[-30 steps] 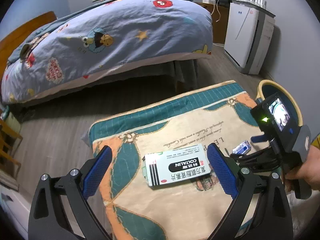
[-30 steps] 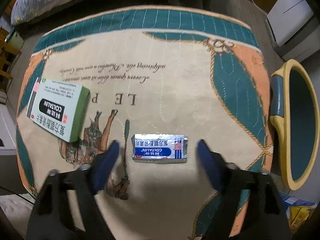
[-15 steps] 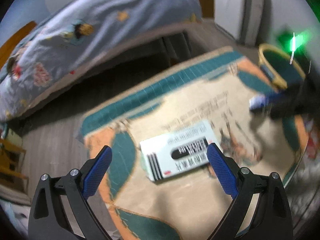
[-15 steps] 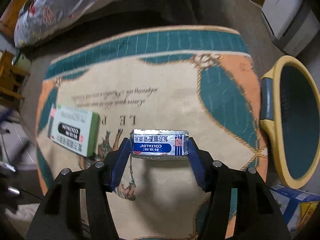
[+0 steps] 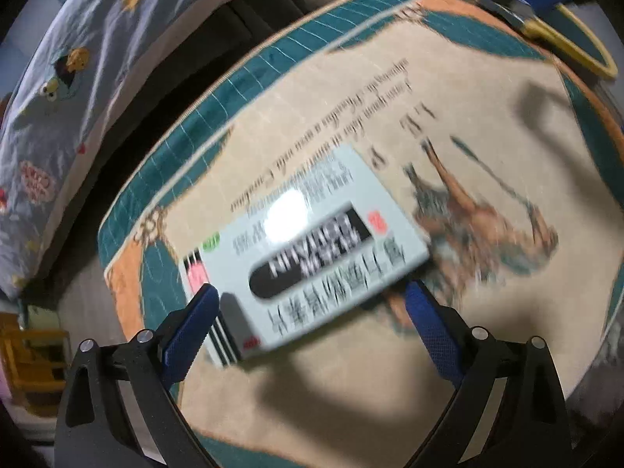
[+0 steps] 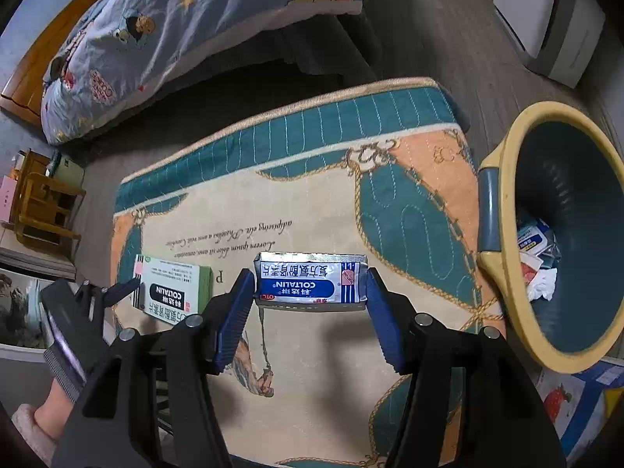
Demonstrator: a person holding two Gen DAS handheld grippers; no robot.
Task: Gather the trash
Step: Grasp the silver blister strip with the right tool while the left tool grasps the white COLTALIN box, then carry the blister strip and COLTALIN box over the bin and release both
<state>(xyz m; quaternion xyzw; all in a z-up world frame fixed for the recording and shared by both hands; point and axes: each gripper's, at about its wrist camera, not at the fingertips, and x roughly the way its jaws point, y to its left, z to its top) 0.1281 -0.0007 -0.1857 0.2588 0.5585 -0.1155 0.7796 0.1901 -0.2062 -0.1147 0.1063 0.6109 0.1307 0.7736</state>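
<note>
Your right gripper is clamped on the foil pack: both blue ribbed pads press its short ends, and it hangs level between them, lifted clear of the mat, in the lower middle of the right wrist view. The pack is crinkled silver foil with a blue and white label, flat and oblong.

Your left gripper stands wide apart over the box. Its fingertips sit at the box's two near corners in the lower middle of the left wrist view; the picture is blurred, so you cannot tell whether the pads touch it. The box is glossy white card, rectangular, with a black oval label and a green side, lying flat on the mat.

The mat is quilted fabric, cream in the middle with teal and orange borders and stitched lines.

The bin, at the right edge of the right wrist view, is smooth plastic, yellow-rimmed and dark teal inside, with wrappers and tissue at its bottom.
</note>
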